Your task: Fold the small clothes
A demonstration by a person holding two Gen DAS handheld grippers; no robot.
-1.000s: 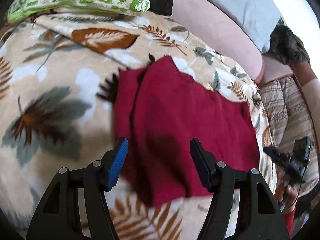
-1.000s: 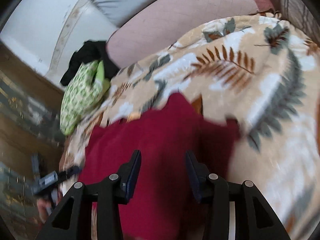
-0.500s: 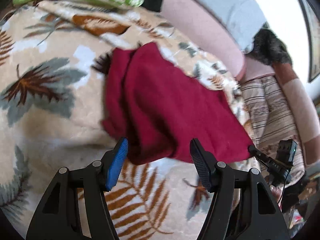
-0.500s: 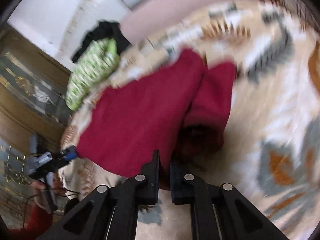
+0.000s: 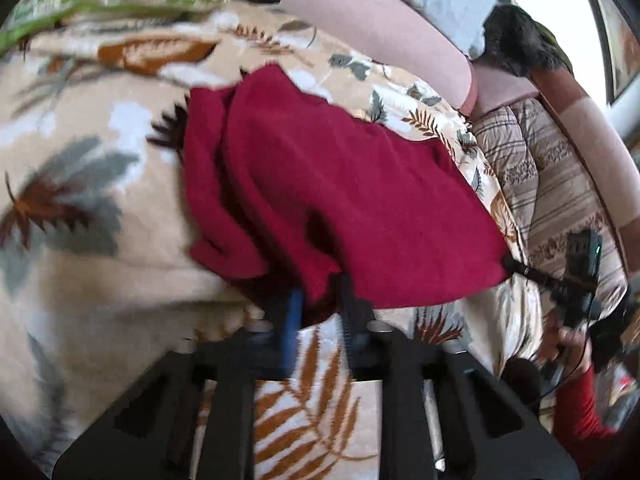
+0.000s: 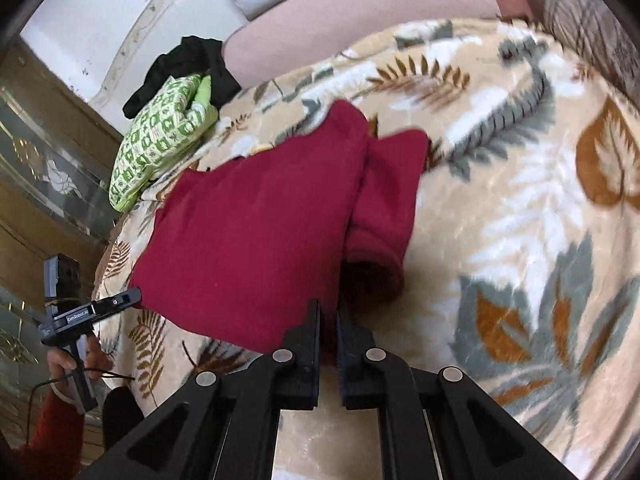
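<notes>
A dark red garment lies spread on a leaf-patterned blanket, with one side folded over. My left gripper is shut on the garment's near edge. In the right wrist view the same garment fills the middle. My right gripper is shut on its near edge beside the folded part. The other gripper shows at each view's side, at a corner of the garment: the right one and the left one.
A green patterned cloth and a black garment lie at the far end of the blanket. A pink cushion runs behind. A striped quilt lies to the right in the left wrist view.
Both grippers pulled back to the garment's near edge and closed on it, the right one first, then the left.
</notes>
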